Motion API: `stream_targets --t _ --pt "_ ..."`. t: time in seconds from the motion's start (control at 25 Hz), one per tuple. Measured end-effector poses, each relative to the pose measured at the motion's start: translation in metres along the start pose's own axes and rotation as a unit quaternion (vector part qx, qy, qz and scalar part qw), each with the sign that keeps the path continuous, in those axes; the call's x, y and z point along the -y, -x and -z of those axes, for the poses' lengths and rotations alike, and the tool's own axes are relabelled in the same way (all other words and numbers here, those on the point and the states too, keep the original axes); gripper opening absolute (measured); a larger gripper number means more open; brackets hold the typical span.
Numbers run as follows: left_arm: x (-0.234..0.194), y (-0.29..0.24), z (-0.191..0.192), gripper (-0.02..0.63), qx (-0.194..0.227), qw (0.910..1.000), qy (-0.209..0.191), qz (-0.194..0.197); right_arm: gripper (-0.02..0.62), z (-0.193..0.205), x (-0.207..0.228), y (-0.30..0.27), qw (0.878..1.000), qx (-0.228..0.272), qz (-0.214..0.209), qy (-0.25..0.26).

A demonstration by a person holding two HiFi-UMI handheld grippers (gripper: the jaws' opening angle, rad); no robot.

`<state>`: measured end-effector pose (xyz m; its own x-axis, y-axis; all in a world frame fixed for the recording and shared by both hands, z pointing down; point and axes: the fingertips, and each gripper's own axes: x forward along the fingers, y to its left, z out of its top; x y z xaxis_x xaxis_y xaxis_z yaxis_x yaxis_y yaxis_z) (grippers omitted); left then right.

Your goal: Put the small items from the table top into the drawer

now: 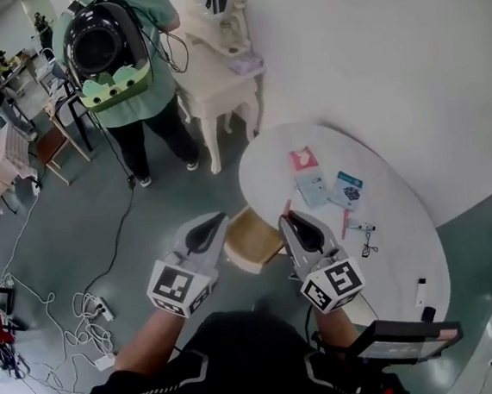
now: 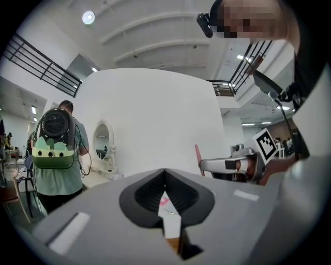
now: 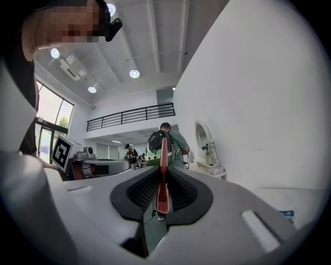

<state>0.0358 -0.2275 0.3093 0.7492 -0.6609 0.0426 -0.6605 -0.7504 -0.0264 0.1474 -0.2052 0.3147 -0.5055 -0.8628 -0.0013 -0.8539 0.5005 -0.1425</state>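
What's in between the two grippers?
The open drawer lies between the left gripper and the right gripper, as the head view shows.

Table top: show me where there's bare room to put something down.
Bare: the wide strip of table between the cable and the wall-side edge, and the end beyond the red card. Crowded: the middle near the open drawer, with packets and red pen.

Person [image 1: 151, 123] wearing black-and-green backpack [image 1: 107, 51] stands just beside white vanity table [image 1: 215, 86]; oval mirror [image 2: 102, 142] on top of vanity; black cable [image 1: 121, 231] and white power strip [image 1: 104, 310] on floor, well apart from vanity.
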Motion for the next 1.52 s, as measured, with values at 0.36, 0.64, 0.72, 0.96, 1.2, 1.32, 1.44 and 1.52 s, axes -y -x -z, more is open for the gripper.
stream_targets --t 0.36,0.64,0.72,0.96,1.2,1.32,1.44,1.52 --pt "-0.012 -0.019 0.023 0.0 -0.02 0.9992 0.013 -0.034 0.051 0.028 0.02 -0.023 0.999 -0.034 -0.039 -0.006" --pt "-0.033 -0.024 0.047 0.0 -0.036 0.9985 0.03 -0.03 0.051 0.053 0.026 -0.052 0.997 -0.062 -0.036 -0.016" --pt "-0.042 -0.025 0.055 0.0 -0.04 0.9979 0.038 -0.033 0.051 0.059 0.026 -0.059 0.997 -0.068 -0.038 -0.011" --pt "-0.057 -0.03 0.083 0.0 -0.051 0.9969 0.055 -0.026 0.051 0.09 0.026 -0.078 0.995 -0.088 -0.043 -0.012" --pt "-0.063 -0.032 0.124 0.0 -0.071 0.9945 0.076 -0.012 0.051 0.139 0.024 -0.091 0.99 -0.132 -0.049 -0.017" --pt "-0.07 -0.033 0.148 0.0 -0.087 0.9915 0.095 -0.014 0.051 0.167 0.026 -0.098 0.987 -0.153 -0.052 -0.019" --pt "-0.074 -0.036 0.173 0.0 -0.1 0.9882 0.115 -0.018 0.051 0.194 0.029 -0.099 0.983 -0.178 -0.052 -0.01" --pt "-0.077 -0.037 0.188 0.0 -0.109 0.9863 0.123 -0.017 0.051 0.215 0.029 -0.098 0.979 -0.197 -0.052 -0.004"
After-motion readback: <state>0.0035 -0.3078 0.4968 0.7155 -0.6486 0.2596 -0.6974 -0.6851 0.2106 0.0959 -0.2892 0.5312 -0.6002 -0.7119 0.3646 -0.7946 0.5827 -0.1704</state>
